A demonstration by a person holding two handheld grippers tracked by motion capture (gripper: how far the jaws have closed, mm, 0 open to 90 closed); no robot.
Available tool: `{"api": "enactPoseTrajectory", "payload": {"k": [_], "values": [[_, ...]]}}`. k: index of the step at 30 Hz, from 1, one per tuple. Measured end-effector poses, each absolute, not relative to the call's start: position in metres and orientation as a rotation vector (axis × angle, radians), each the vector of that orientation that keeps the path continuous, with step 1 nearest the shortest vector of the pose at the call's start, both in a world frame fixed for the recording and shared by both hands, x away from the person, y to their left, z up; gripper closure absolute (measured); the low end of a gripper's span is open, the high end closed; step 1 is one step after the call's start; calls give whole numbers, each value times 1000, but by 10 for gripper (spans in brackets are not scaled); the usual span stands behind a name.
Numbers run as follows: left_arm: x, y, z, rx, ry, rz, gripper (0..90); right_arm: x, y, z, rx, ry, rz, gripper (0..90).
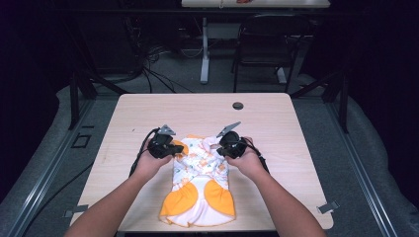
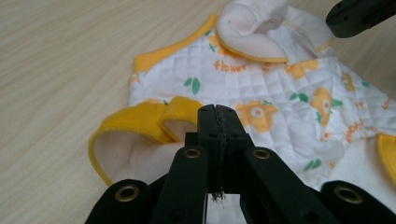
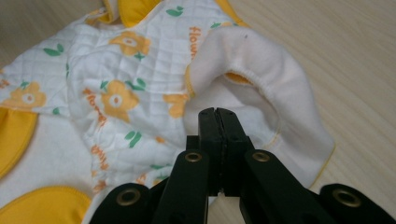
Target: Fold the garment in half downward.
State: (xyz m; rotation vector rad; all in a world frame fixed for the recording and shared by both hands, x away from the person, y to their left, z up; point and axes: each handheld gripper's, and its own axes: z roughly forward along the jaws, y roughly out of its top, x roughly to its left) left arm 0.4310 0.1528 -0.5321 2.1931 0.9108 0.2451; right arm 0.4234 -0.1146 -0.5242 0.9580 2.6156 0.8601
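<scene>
Tabletop [image 1: 148, 106] of pale wood takes up the middle of the high view, with a small dark round fitting [image 1: 238, 105] near its far edge at about one o'clock from the centre.

Lying on the near half, from the centre down toward six o'clock, is a quilted baby garment [image 1: 200, 182], white with orange flowers, green leaves and yellow-orange trim. Its two rounded yellow-orange flaps sit at the near edge of the tabletop, while its upper part is bunched between the two hands.

Both forearms come in from the bottom, the left from seven o'clock and the right from five o'clock, angled toward each other. Each hand wraps around the body of its tool, wrists roughly level, with the tools pointing inward at the cloth.

Left tongs [image 1: 179, 148] are at the garment's ten o'clock corner. In the left gripper view the left tongs [image 2: 217, 108] have their jaws pressed together, tips over a yellow-edged fold of cloth [image 2: 140, 122]; whether any fabric is pinched between them I cannot tell.

Right tongs [image 1: 218, 147] are at the two o'clock corner. In the right gripper view the right tongs [image 3: 217, 111] are likewise closed tight, tips just in front of a raised white fleecy loop of cloth [image 3: 261, 88], with no clear sign of fabric caught.
</scene>
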Motion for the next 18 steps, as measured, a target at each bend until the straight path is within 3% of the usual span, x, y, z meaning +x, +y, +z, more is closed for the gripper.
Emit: {"api": "enactPoseTrajectory", "payload": {"k": [11,14,18], "values": [[457,148,-534,2155,980,251,884,452,-105,-524,1036,2540,871,877],[461,145,-539,2149,992,261,847,462,-106,-529,1083,2521,842,837],[467,145,-545,2162,1022,304,726,469,-108,-535,1119,2492,838,765]]}}
